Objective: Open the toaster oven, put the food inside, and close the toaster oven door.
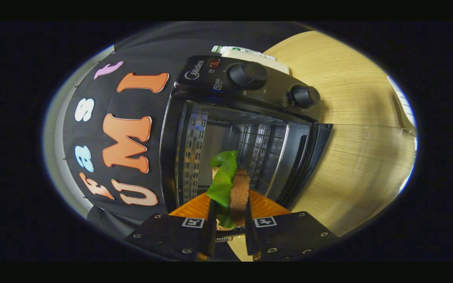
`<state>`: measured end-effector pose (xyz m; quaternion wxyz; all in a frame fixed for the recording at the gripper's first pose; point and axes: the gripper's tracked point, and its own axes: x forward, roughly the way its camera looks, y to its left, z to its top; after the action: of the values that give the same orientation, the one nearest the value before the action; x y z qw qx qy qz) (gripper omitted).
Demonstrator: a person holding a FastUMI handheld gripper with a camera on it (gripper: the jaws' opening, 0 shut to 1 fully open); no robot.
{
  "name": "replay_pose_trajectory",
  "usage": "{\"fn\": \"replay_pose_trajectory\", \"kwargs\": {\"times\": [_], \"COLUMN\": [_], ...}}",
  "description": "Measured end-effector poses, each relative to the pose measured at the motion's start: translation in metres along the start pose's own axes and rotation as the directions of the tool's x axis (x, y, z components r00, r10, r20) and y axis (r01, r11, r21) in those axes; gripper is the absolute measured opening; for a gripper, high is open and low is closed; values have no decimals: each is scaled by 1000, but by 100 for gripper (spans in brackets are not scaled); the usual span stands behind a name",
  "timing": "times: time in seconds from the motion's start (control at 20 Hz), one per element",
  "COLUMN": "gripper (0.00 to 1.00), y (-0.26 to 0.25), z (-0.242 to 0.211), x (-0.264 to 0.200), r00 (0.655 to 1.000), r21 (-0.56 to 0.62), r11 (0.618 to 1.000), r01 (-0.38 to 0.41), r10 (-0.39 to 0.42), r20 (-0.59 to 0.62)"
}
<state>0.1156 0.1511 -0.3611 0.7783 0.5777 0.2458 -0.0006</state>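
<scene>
A sandwich (239, 192) of brown bread with a green lettuce leaf (223, 177) stands on edge between my fingers. My gripper (229, 214) is shut on it, with both fingers pressing its sides. Just ahead stands the black toaster oven (195, 74), which looks turned on its side because my view is rolled. Its glass door (309, 157) hangs open over the wooden table. The sandwich's front end is at the mouth of the oven cavity (226, 129), where a wire rack (264, 149) and perforated metal side walls show.
Two black knobs (247, 74) (304, 95) sit on the oven's control panel. A white packet (246, 53) lies behind the oven. The light wooden table (352, 118) spreads beyond the open door. The booth's black cloth wall (92, 157) hangs on the oven's other side.
</scene>
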Motion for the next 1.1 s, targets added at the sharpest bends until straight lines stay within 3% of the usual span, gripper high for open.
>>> {"fn": "replay_pose_trajectory", "kwargs": {"times": [0.2,0.45,0.6,0.7,0.8,1.0,1.1], "gripper": [31,43,71,81,98,98,98], "y": [10,-1,-7,-16,-25,-30,-29], "z": [-8,-7,8,12,18,3,-2], "x": [15,12,0,-13,-15,-14,-13], "r00": [1000,995,979,956,934,930,936], "r21": [-4,-4,61,62,42,108,11], "r11": [1000,998,994,983,969,949,953], "r01": [-11,58,93,174,243,296,304], "r10": [11,-57,-102,-184,-246,-312,-300], "r20": [16,83,176,228,259,195,183]}}
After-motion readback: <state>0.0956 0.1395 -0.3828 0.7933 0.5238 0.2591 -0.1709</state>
